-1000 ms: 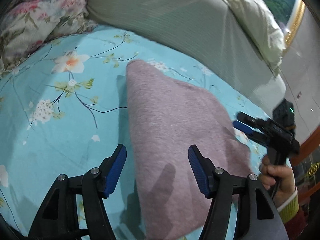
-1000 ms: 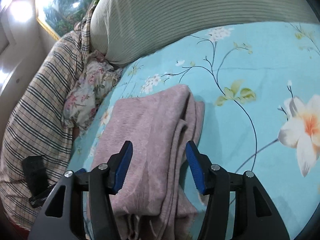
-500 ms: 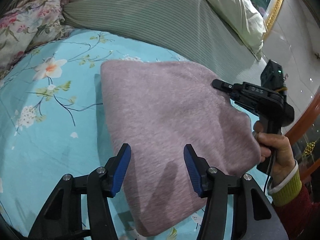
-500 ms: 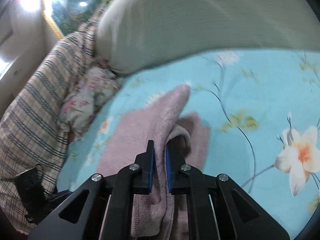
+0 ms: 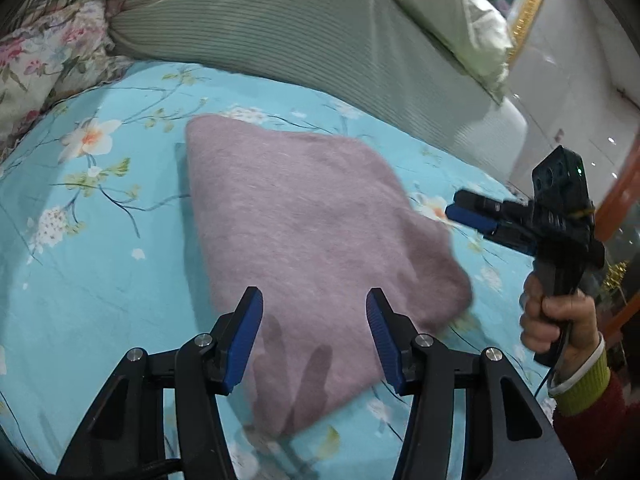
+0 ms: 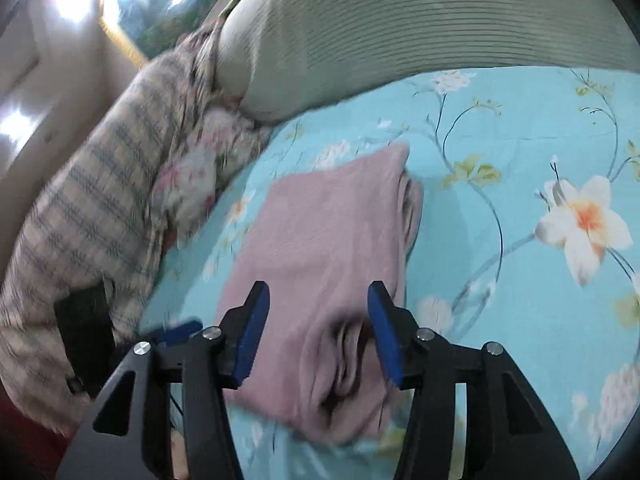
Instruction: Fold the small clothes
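A folded mauve knit garment (image 5: 312, 248) lay flat on the turquoise floral bedsheet (image 5: 100, 264), its smooth top layer facing up and its stacked folded edges showing along the side nearest the right gripper (image 6: 318, 328). The left gripper (image 5: 314, 340) hovered over the near edge of the garment with its blue-padded fingers (image 5: 246, 340) spread wide, gripping nothing; whether the tips touched the cloth could not be told. The right gripper likewise had its jaws spread apart, straddling the bunched, layered end of the garment (image 6: 332, 264) without pinching it. In the left wrist view the right gripper (image 5: 472, 216) showed from the side, held in the person's right hand (image 5: 556, 320), which wore a yellow-green cuff under a dark red sleeve; its tips sat just beside the garment's right corner, apart from the fabric. Behind the garment ran a long grey-green ribbed bolster (image 5: 320, 36), with a pale green pillow (image 5: 448, 8) resting on top of it toward the right. A pink floral cushion (image 5: 44, 56) lay at the sheet's far left corner, and a striped plaid blanket (image 6: 100, 208) was heaped beside it. The right wrist view was somewhat blurred.
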{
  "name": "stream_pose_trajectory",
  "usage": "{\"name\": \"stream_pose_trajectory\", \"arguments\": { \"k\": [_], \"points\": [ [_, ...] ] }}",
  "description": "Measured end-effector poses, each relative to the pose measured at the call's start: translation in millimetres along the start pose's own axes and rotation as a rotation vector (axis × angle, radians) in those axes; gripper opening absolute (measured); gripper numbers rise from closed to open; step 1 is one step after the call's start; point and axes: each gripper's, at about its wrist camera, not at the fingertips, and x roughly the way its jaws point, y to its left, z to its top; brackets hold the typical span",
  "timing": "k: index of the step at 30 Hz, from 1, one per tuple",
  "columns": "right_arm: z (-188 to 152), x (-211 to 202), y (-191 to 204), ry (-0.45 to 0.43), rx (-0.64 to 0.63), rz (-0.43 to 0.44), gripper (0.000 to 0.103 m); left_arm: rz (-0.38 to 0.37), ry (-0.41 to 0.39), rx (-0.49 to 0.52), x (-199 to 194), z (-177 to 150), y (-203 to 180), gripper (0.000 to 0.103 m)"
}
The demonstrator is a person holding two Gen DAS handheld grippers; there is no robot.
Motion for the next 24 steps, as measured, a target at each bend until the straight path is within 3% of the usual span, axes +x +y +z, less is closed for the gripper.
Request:
{"name": "stream_pose_trajectory", "arguments": {
  "k": [3,5,6,8,9,11,13,14,17,19,22,24],
  "points": [
    [-23,9,11,0.065,-0.055,-0.069,0.052,0.038,0.027,0.049,5,-16,-8,0.054],
    [-35,23,14,0.147,-0.072,-0.099,0.013,0.059,0.056,0.057,12,-25,-6,0.053],
    [-37,23,14,0.149,-0.059,-0.086,0.008,0.076,0.066,0.057,14,-29,-4,0.051],
    [-32,6,16,0.065,0.015,0.067,0.008,0.135,0.087,0.064,17,-35,4,0.041],
    [-30,-1,15,0.036,0.034,0.107,0.008,0.158,0.095,0.064,17,-36,8,0.037],
    [-29,-13,11,-0.010,0.075,0.157,0.008,0.184,0.108,0.045,15,-38,17,0.039],
    [-37,-7,-2,0.021,0.071,0.073,0.008,0.170,0.109,0.021,11,-41,23,0.039],
    [-46,2,-11,0.060,0.066,-0.017,0.008,0.165,0.113,0.019,11,-42,24,0.039],
    [-71,23,-36,0.140,0.130,-0.064,0.009,0.171,0.123,0.039,13,-47,21,0.039],
    [-75,15,-42,0.119,0.182,-0.036,0.010,0.177,0.126,0.046,12,-48,18,0.039],
    [-61,-7,-35,0.068,0.164,-0.093,0.012,0.168,0.113,0.045,1,-41,16,0.038],
    [-42,-26,-22,-0.014,0.119,-0.111,0.012,0.164,0.083,0.056,-9,-32,12,0.037]
  ]
}}
